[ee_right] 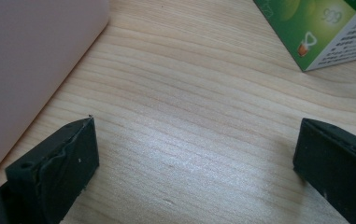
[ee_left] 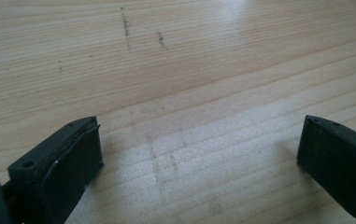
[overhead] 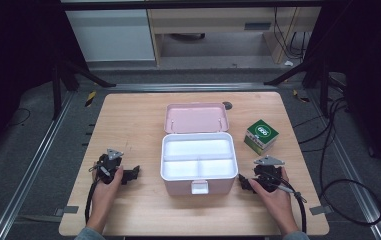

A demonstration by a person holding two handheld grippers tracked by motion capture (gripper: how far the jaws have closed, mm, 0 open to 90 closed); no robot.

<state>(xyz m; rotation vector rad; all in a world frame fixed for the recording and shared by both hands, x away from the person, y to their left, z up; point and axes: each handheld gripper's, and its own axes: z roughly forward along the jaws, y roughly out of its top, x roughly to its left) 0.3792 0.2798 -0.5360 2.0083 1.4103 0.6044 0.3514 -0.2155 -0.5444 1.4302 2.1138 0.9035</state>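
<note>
High view, pink box (overhead: pixel 198 170) open (white compartments bare)

Counted one pink box (overhead: pixel 198 170), lid open, three compartments inside. One green carton (overhead: pixel 261 135). Two grippers: left gripper (overhead: pixel 134 173), right gripper (overhead: pixel 243 182). One wooden table (overhead: pixel 128 120).

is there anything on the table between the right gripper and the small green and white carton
Nothing visible. In the right gripper view, bare wooden table lies between the open right gripper and the small green and white carton. The open pink plastic storage box stands off to the side, out of that path.
</note>
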